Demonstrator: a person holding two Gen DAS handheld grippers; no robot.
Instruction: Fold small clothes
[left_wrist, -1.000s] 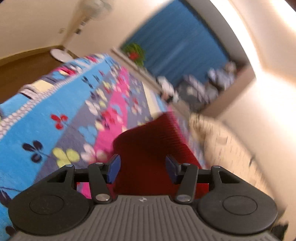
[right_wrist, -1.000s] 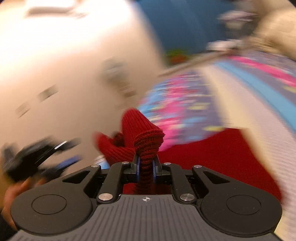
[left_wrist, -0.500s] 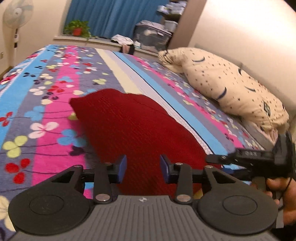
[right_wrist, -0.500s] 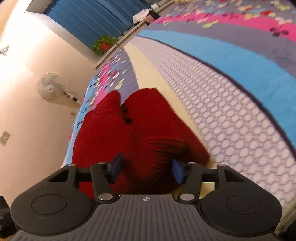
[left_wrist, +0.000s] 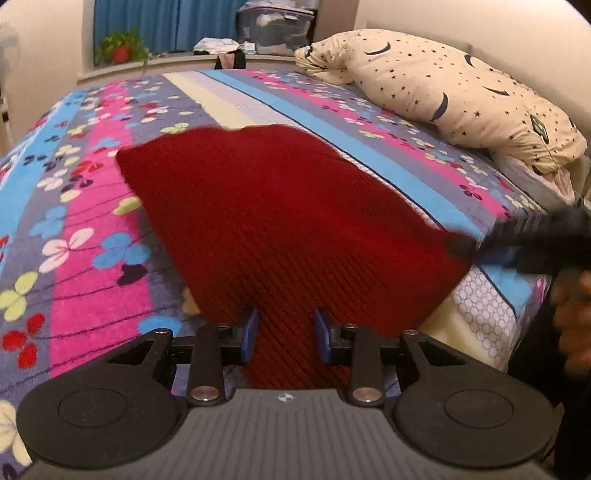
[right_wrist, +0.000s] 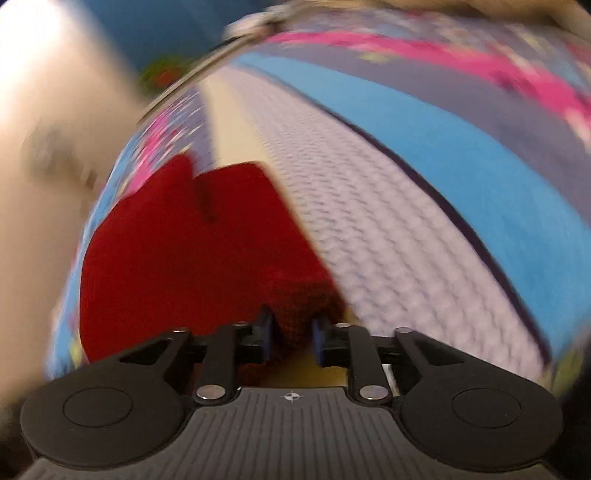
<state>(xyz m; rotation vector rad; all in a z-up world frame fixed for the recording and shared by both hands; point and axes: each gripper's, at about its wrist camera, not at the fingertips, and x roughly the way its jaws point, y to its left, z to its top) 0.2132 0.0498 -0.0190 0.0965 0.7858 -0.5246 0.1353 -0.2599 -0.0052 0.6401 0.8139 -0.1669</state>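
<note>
A red knitted garment (left_wrist: 280, 221) lies spread on the flowered bedspread (left_wrist: 74, 236). My left gripper (left_wrist: 283, 336) is open at the garment's near edge, with the knit lying between its blue pads (left_wrist: 249, 334). My right gripper (right_wrist: 292, 338) is open at the garment's other near corner, where a folded knit hem (right_wrist: 295, 295) sits between its jaws; the garment (right_wrist: 184, 251) stretches away to the left. The right gripper also shows in the left wrist view (left_wrist: 517, 240) at the garment's right corner, blurred.
A cream star-and-moon pillow (left_wrist: 443, 88) lies at the back right of the bed. A window ledge with a potted plant (left_wrist: 122, 48), clothes and a storage box (left_wrist: 273, 26) runs behind the bed. The bed's near right edge (left_wrist: 487, 332) drops off.
The right gripper has narrowed its opening around the hem and is moving, with its view blurred. The left gripper has widened slightly and moved closer to the garment's near edge.
</note>
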